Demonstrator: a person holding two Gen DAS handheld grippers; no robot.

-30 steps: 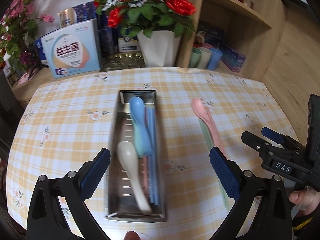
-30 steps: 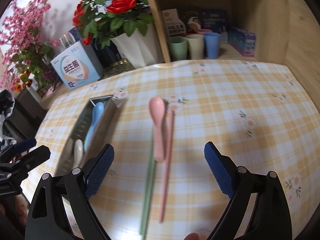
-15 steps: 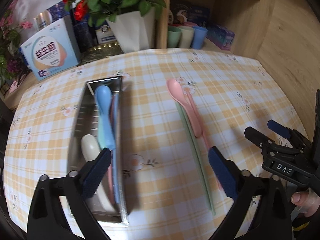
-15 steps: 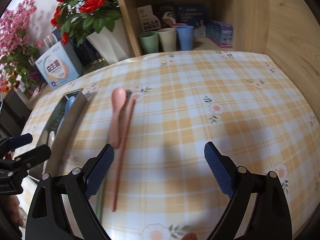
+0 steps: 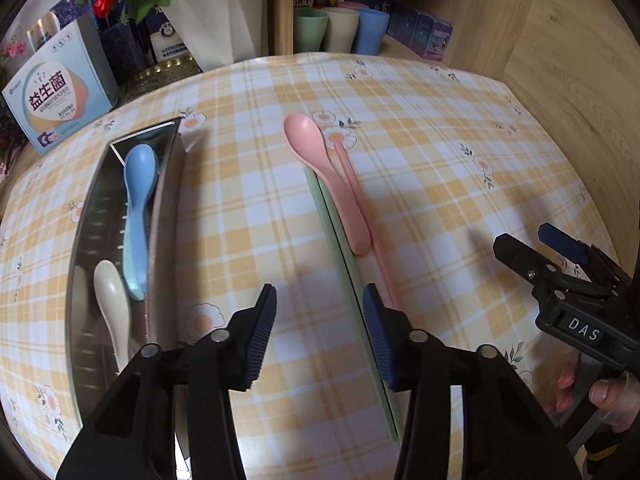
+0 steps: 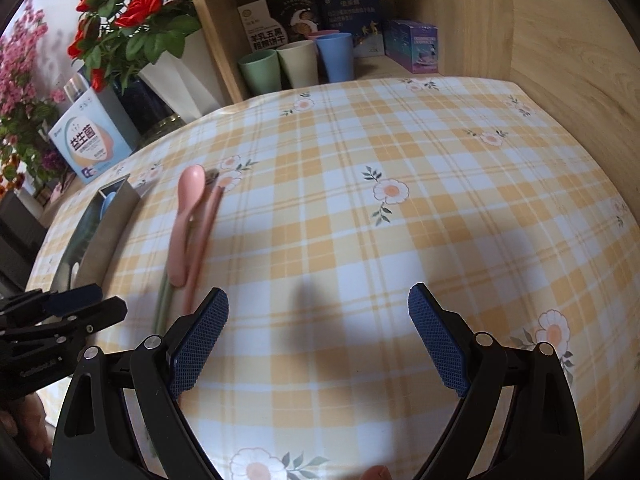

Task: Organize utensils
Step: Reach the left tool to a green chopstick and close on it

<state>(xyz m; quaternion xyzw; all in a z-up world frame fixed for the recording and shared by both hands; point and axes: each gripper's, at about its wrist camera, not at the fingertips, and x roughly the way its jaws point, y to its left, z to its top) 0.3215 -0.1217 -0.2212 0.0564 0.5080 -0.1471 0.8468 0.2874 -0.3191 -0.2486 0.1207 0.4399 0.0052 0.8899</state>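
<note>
A steel tray (image 5: 164, 184) on the left of the checked table holds a blue spoon (image 5: 138, 184) and a cream spoon (image 5: 114, 304). A pink spoon (image 5: 328, 180), pink chopsticks (image 5: 360, 200) and green chopsticks (image 5: 344, 280) lie together at the table's middle, also in the right wrist view (image 6: 184, 216). My left gripper (image 5: 318, 336) is open but narrowed, hovering over the near ends of the green chopsticks, empty. My right gripper (image 6: 318, 344) is open and empty over bare cloth to the right of the pink spoon; it also shows in the left wrist view (image 5: 552, 256).
A white flower pot (image 5: 208, 20), a blue-and-white box (image 5: 56, 100) and several cups (image 5: 340, 30) on a wooden shelf stand behind the table. A wooden wall (image 6: 560, 60) runs along the right side.
My left gripper has swung right from the tray to the green chopsticks and its jaws have narrowed. My right gripper has shifted right, away from the pink spoon.
</note>
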